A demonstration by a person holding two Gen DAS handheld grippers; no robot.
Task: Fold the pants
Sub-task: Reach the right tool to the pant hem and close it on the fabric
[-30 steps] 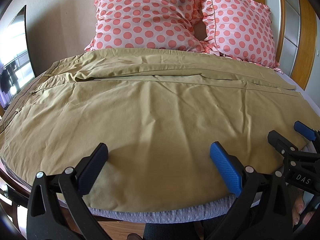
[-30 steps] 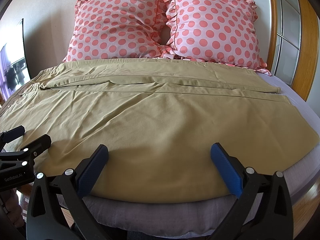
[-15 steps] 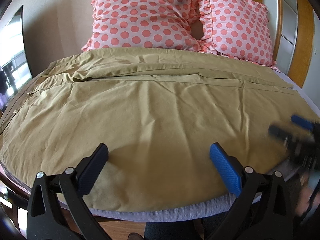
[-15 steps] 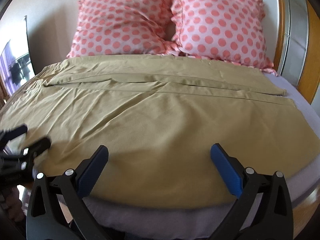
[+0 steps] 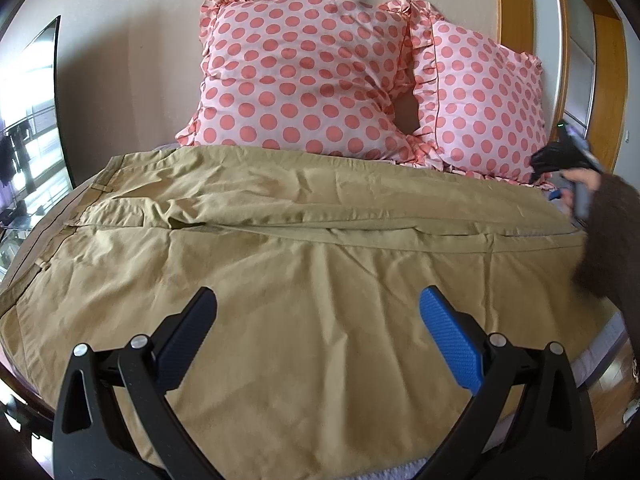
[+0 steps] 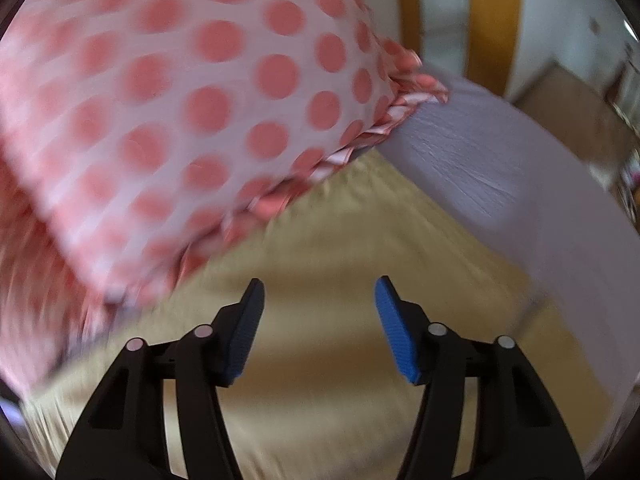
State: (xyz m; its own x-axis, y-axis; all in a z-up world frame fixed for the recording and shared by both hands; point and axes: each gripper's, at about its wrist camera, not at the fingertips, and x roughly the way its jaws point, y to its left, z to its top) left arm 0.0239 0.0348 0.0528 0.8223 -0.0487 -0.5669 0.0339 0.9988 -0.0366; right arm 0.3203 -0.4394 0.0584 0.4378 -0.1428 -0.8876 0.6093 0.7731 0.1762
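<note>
Khaki pants (image 5: 304,264) lie spread flat across the bed, waistband at the left, legs running right. My left gripper (image 5: 318,320) is open and empty above the near leg. My right gripper (image 6: 319,312) is open and empty, low over the far leg's end (image 6: 360,216) beside the right pillow. In the left wrist view the right gripper's body (image 5: 560,156) shows at the far right, held by a dark-sleeved arm; its fingertips are hidden there.
Two pink polka-dot pillows (image 5: 304,76) (image 5: 484,100) stand at the head of the bed; one fills the right wrist view (image 6: 168,112). The lilac sheet (image 6: 492,168) shows past the pants. A wooden frame (image 5: 520,24) stands at the right.
The right gripper swung from the near edge to the far right end of the pants by the pillow, its view blurred. The left gripper moved forward over the near leg.
</note>
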